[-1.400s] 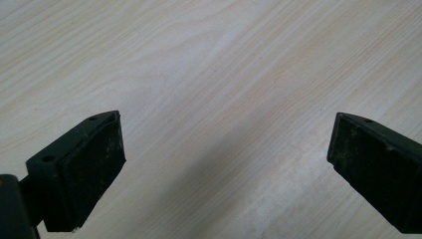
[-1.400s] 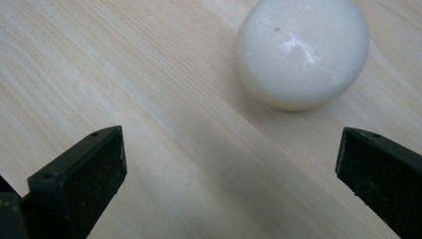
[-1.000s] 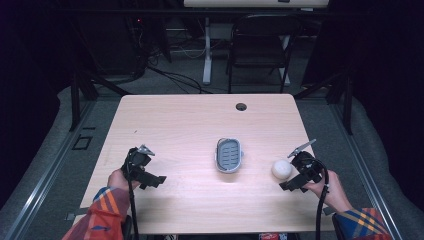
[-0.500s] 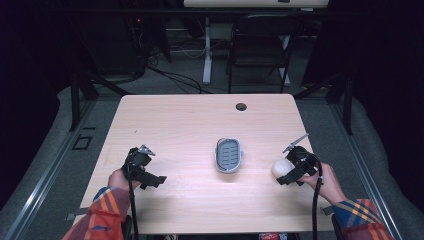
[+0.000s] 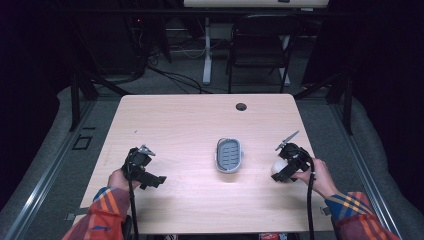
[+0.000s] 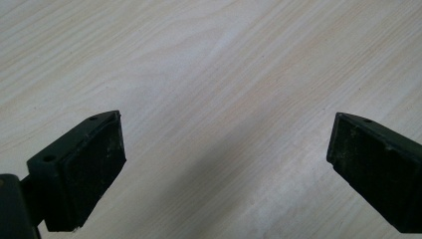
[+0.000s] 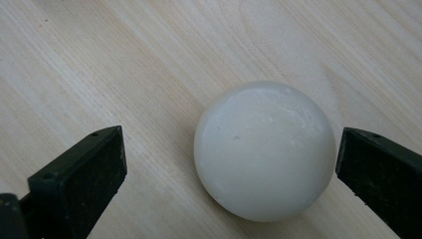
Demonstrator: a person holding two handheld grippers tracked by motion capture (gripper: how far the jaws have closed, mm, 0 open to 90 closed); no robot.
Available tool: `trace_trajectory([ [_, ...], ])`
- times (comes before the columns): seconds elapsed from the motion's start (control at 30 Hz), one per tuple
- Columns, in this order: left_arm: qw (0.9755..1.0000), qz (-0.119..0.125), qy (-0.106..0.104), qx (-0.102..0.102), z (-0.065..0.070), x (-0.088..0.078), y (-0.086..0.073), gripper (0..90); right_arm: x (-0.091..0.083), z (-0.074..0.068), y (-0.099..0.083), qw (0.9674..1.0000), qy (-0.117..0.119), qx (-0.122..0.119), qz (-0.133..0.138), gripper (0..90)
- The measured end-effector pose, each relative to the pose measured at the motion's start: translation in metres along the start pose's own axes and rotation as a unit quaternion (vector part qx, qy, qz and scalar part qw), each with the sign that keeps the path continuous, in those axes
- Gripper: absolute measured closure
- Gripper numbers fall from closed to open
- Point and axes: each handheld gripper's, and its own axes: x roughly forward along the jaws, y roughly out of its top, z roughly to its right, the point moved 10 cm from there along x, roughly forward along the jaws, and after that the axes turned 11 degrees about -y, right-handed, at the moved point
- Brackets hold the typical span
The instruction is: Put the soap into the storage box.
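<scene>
A white round soap (image 7: 263,149) lies on the wooden table (image 5: 190,130), between the open jaws of my right gripper (image 7: 229,174). It sits closer to the right-hand jaw, and a gap shows on both sides. In the high view the soap (image 5: 278,166) is at the right of the table, partly covered by my right gripper (image 5: 286,170). A grey oval soap dish (image 5: 229,155) with a ribbed inside stands at the table's middle. My left gripper (image 5: 150,179) rests low at the left of the table, and in its own view the left gripper (image 6: 224,164) is open over bare wood.
A small dark round hole (image 5: 241,106) sits near the table's far edge. Behind the table stand a black chair (image 5: 260,45) and a white desk leg (image 5: 207,50) with cables on the floor.
My right gripper has moved left and down over the white soap, which now lies between its jaws. The left gripper has stayed where it was.
</scene>
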Motion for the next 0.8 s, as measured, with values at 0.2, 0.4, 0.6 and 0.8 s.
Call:
trace_trajectory([
  [0.2, 1.0000, 0.000, 0.001, 0.000, 0.000, 0.000, 0.000, 2.0, 0.004, 0.003, 0.002, 0.9999, -0.009, 0.002, -0.005, 4.3],
  [0.4, 1.0000, -0.002, 0.003, 0.001, 0.000, 0.000, 0.000, 2.2, 0.009, 0.005, 0.002, 0.9998, -0.013, -0.001, -0.015, 12.1],
  [0.6, 1.0000, -0.003, 0.003, 0.001, 0.000, 0.001, 0.000, 2.5, 0.013, 0.004, 0.001, 0.9997, -0.013, -0.001, -0.022, 15.0],
  [0.8, 1.0000, -0.004, 0.005, 0.001, 0.000, 0.001, -0.001, 2.7, 0.013, 0.008, -0.001, 0.9991, -0.021, -0.009, -0.036, 18.6],
])
